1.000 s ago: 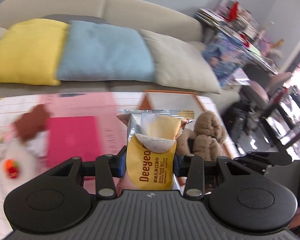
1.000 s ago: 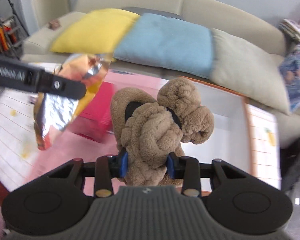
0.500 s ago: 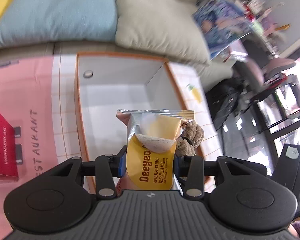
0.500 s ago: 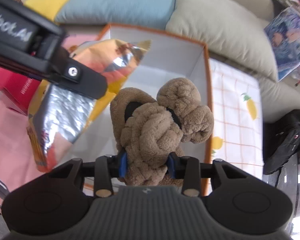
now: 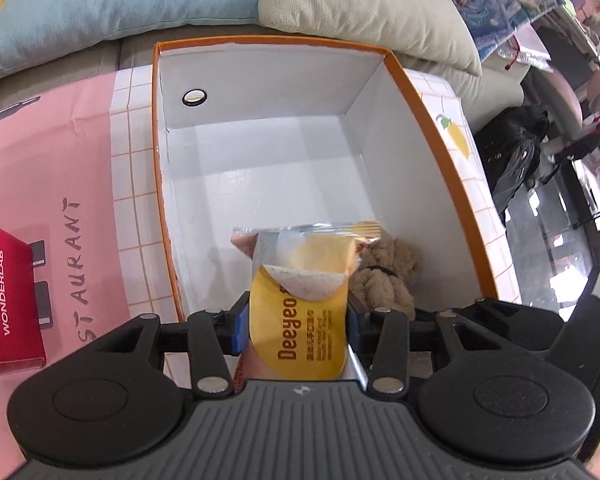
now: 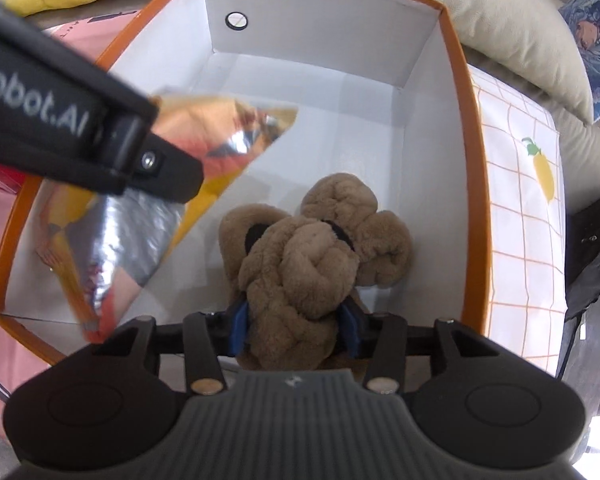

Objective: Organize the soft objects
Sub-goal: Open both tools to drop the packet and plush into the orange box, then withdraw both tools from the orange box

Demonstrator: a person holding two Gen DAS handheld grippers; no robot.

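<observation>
Cushions (image 5: 140,0) line the frame's top behind an orange-rimmed white box (image 5: 428,120) on the table (image 5: 60,168). Both half-parted jaws have just been opening: left gripper (image 5: 298,320) around a wipes pack (image 5: 300,320), right gripper (image 6: 294,320) around a plush toy (image 6: 300,264), the red box (image 5: 4,300) at left.

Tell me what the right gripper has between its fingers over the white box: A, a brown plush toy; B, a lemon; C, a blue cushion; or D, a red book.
A: in the right wrist view the right gripper has the fuzzy brown plush toy between its blue pads, low inside the white box.
</observation>
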